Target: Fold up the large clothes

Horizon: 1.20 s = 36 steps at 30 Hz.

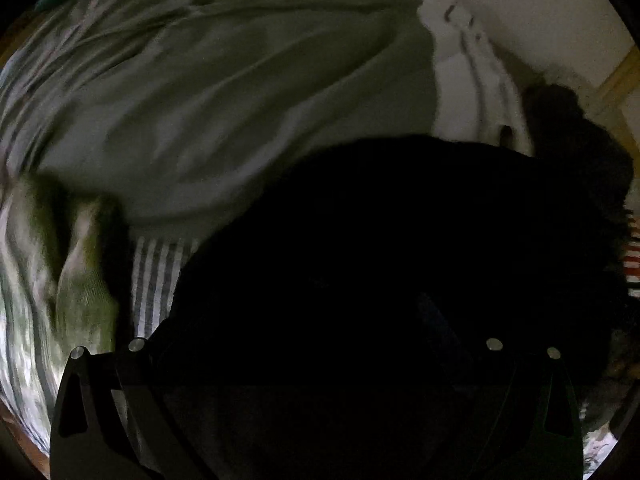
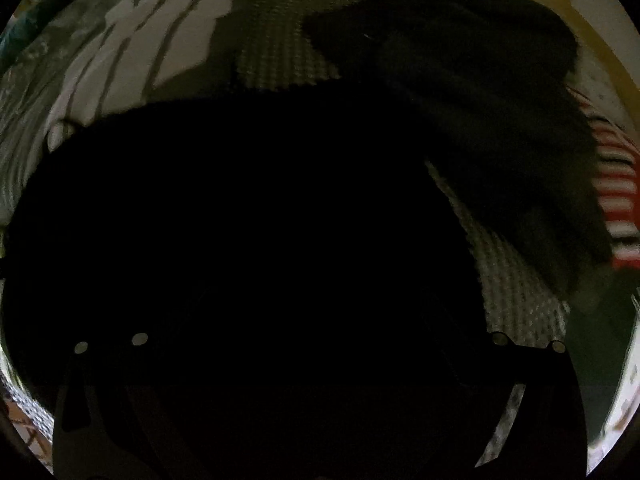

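Note:
A large black garment [image 1: 400, 240] fills the lower right of the left wrist view and drapes over my left gripper [image 1: 316, 360], hiding its fingertips. The same black garment [image 2: 240, 240] covers most of the right wrist view and hides my right gripper [image 2: 316, 360] too. A further part of the black cloth [image 2: 480, 92] stretches to the upper right. Only the dark gripper frames and their screws show at the bottom of both views. I cannot see whether either gripper is shut on the cloth.
A grey-green sheet [image 1: 220, 100] covers the bed. A green garment [image 1: 80, 264] lies at the left on striped bedding [image 1: 156, 280]. A white patterned cloth [image 1: 472, 56] lies beyond. A waffle-knit cloth [image 2: 280, 40] and a red-and-white striped item [image 2: 616, 192] lie near the black garment.

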Each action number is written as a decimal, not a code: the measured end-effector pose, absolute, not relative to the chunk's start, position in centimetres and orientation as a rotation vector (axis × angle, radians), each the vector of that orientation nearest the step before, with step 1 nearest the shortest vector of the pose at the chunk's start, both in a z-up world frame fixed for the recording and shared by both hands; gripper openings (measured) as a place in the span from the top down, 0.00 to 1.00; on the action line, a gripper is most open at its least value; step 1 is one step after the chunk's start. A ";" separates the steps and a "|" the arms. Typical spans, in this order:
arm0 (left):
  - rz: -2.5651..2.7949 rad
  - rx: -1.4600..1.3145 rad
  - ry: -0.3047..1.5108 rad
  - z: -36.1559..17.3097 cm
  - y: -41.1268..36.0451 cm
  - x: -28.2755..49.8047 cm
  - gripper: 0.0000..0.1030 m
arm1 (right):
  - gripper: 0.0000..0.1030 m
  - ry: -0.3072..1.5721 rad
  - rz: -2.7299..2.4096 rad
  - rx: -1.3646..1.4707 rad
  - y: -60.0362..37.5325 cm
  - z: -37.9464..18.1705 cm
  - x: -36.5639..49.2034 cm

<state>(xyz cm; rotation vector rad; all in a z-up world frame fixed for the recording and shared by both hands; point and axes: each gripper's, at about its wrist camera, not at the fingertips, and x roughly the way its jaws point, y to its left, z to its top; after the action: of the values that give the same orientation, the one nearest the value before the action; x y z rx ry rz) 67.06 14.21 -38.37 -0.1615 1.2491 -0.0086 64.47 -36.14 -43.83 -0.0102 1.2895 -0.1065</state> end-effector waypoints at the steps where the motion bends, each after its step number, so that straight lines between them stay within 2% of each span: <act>1: -0.015 -0.172 1.253 -38.1 14.2 66.0 0.04 | 0.03 1.307 -0.126 -0.013 -36.6 -44.0 63.0; 5: -0.023 -0.089 1.332 -41.2 12.7 61.4 0.04 | 0.02 1.380 -0.156 -0.072 -37.5 -46.8 59.3; 10: -0.059 -0.096 1.334 -44.2 14.2 59.5 0.04 | 0.02 1.360 -0.121 -0.094 -37.0 -49.6 58.5; 14: -0.037 -0.159 1.338 -42.4 14.6 59.7 0.04 | 0.03 1.310 -0.130 -0.008 -38.3 -46.8 57.6; 16: -0.069 -0.296 1.298 -40.6 15.6 58.7 0.04 | 0.03 1.242 -0.114 0.193 -40.3 -44.0 55.2; 19: -0.068 -0.531 1.240 -39.3 17.2 55.1 0.04 | 0.03 1.207 -0.118 0.501 -42.9 -43.5 50.7; 21: -0.005 -0.675 1.239 -40.1 18.0 52.0 0.04 | 0.03 1.202 -0.139 0.643 -44.7 -44.9 48.7; 26: 0.138 -1.010 1.271 -46.2 20.1 47.4 0.04 | 0.03 1.168 -0.168 1.100 -46.8 -51.4 44.6; 31: 0.071 -1.368 1.147 -50.7 20.6 49.1 0.04 | 0.03 1.069 -0.111 1.345 -45.5 -54.5 47.3; 36: 0.072 -1.464 1.134 -53.1 20.9 53.9 0.04 | 0.02 1.074 -0.121 1.491 -45.1 -57.5 51.5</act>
<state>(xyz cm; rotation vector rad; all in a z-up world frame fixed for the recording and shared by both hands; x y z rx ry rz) 53.85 20.91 -53.09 -1.4644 1.1336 0.0719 51.53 -45.13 -57.48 1.4912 1.0741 -0.1211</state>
